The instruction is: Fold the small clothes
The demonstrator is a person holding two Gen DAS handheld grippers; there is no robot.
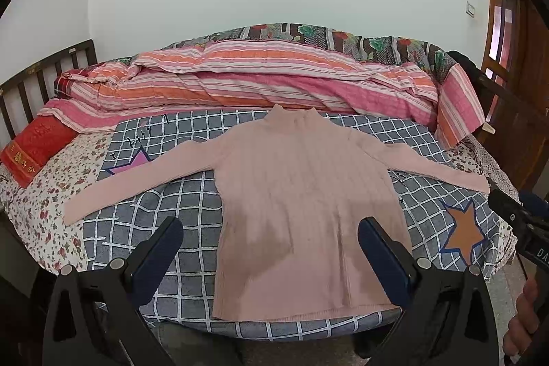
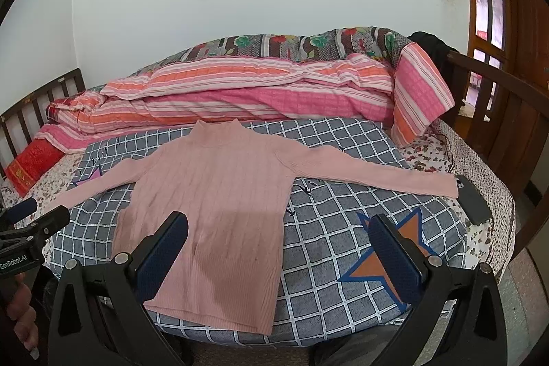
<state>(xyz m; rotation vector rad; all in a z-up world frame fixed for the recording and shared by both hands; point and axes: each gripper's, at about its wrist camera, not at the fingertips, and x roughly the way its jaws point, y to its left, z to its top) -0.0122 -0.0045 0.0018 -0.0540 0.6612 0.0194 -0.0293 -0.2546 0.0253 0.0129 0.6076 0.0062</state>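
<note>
A pink ribbed sweater (image 1: 302,194) lies flat, face up, on a grey checked cloth (image 1: 192,194) on the bed, both sleeves spread out sideways. It also shows in the right wrist view (image 2: 219,194). My left gripper (image 1: 271,228) is open and empty, hovering above the sweater's lower body. My right gripper (image 2: 281,225) is open and empty, above the sweater's right hem side and the checked cloth (image 2: 343,228). Each gripper shows at the edge of the other's view.
A striped pink and orange quilt (image 1: 257,78) is bunched along the back of the bed. A red pillow (image 1: 34,150) lies at the left. A dark phone (image 2: 473,198) lies by the right sleeve end. A wooden bed frame (image 2: 497,91) stands at the right.
</note>
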